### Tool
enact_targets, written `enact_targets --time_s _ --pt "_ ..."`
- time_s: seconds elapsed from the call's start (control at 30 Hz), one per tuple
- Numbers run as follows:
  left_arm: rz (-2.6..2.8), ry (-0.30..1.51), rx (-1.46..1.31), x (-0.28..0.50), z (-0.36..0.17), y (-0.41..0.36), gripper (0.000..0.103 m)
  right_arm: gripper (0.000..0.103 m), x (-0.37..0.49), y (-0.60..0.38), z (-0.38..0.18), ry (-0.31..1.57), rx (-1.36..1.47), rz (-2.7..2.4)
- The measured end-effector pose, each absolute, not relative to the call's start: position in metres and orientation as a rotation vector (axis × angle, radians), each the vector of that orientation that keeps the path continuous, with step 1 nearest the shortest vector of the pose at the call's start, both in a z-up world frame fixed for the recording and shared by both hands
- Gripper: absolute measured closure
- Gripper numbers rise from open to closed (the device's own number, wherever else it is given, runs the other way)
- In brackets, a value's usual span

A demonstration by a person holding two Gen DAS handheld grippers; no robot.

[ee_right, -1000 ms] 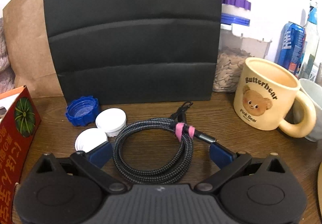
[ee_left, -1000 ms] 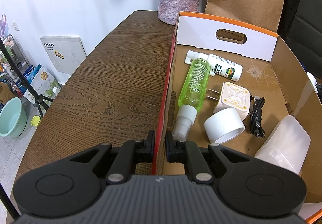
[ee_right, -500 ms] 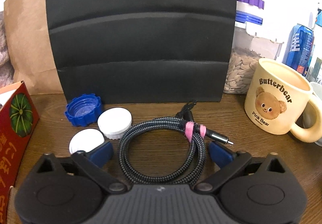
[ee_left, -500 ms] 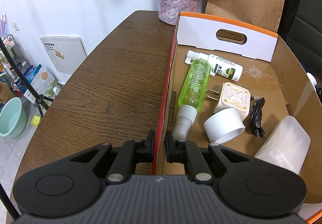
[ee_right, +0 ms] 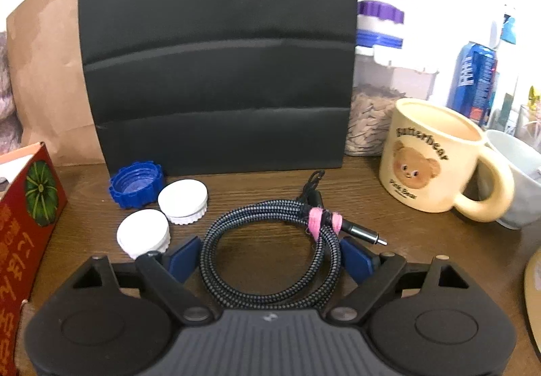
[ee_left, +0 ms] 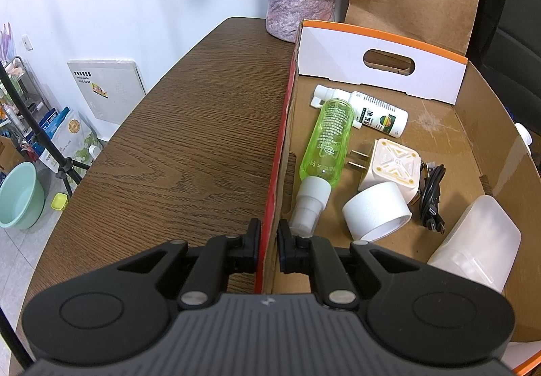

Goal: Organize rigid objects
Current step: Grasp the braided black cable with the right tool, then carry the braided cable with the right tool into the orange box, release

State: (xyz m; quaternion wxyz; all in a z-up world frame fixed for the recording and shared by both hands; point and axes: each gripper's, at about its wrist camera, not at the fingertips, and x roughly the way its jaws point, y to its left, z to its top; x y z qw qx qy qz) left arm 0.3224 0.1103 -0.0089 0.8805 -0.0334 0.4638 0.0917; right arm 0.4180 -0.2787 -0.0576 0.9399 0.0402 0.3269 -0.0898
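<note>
Braided cable [ee_right: 270,254]: coiled, bound with two pink ties, flat on the wooden table [ee_right: 389,224]; coil lies between the blue pads of the right gripper [ee_right: 270,257].
Right gripper: jaws have just been closing around the coil; pads at its outer edges, firm contact cannot be told.
Caps: blue cap [ee_right: 137,185] and two white caps [ee_right: 182,196] just left of the cable.
Mug: cream bear mug [ee_right: 436,156] to the right, well apart.
Cardboard box [ee_left: 382,71]: open, on the table; holds green bottle [ee_left: 326,142], white bottle [ee_left: 375,114], plug adapter [ee_left: 392,166], tape roll [ee_left: 375,210], black cord [ee_left: 432,196], translucent container [ee_left: 476,244].
Left gripper [ee_left: 268,242]: jaws nearly together, clamped on the box's near side wall.
</note>
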Motion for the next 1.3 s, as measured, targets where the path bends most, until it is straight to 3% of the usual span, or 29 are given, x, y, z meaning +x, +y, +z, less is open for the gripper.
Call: enact_targets --time_s 0.73,1.3 --pt "0.191 0.966 -0.067 0.324 -0.009 0.109 0.092 0.015 0.313 -0.219 -0.006 0.539 0.014 -0.081" --pt "0.191 0.965 -0.065 0.324 -0.009 0.11 0.092 0.015 0.289 -0.126 0.03 0.465 -0.006 0.125"
